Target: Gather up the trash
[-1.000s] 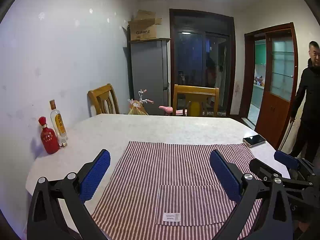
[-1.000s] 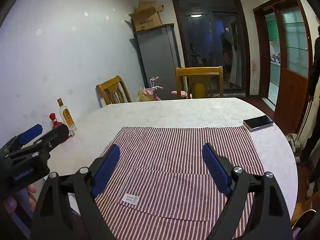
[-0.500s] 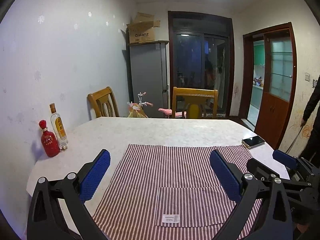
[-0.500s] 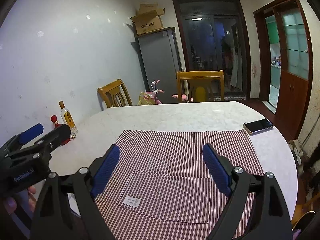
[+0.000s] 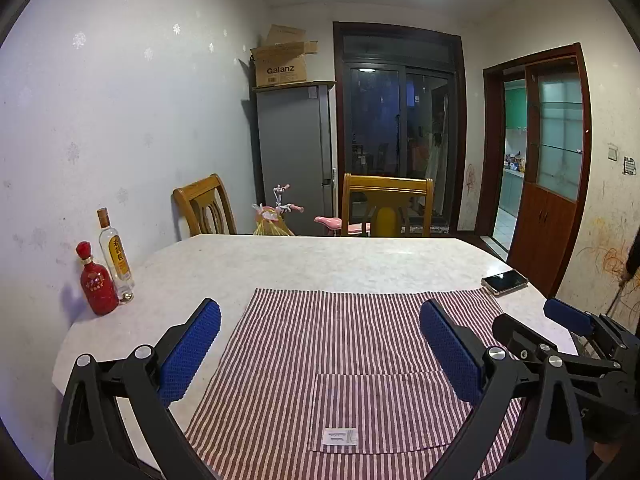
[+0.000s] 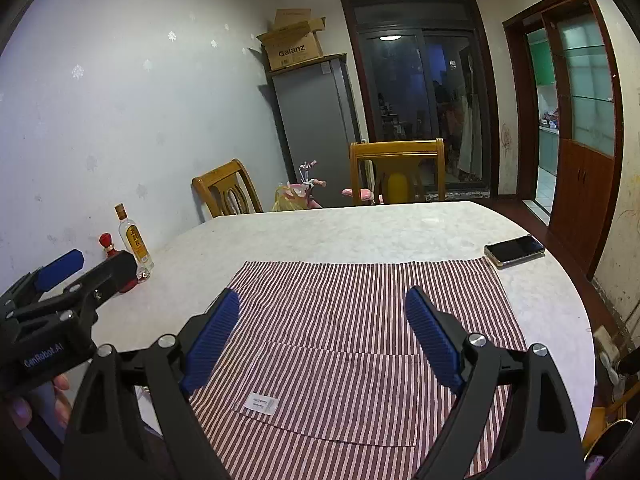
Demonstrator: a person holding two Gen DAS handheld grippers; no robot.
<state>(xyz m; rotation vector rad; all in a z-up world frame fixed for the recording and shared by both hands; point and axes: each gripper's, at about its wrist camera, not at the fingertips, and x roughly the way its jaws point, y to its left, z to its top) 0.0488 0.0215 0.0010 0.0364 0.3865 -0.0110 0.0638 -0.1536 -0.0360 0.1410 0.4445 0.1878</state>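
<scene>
Bottles stand at the table's (image 5: 360,264) left edge by the wall: a red bottle (image 5: 95,282) touching or just beside a taller clear bottle (image 5: 115,255) with a yellow label. Further right, the left gripper (image 5: 320,346) hangs above the near part of the table, its blue pads spread wide with nothing between them. Under it a striped cloth (image 5: 340,344) lies flat across the near half of the table, a pocket and a small white tag (image 5: 339,437) toward its near edge. The right gripper (image 6: 322,338) hangs over the same cloth, likewise released and empty-handed. A phone (image 5: 504,281) rests near the table's right edge, at the cloth's far right corner. Beyond the far edge stand two wooden chairs (image 5: 387,208), a pink toy bike (image 5: 280,214) between them, and a grey fridge (image 5: 295,152) carrying a cardboard box (image 5: 282,62). No trash can be made out on the table in either view.
</scene>
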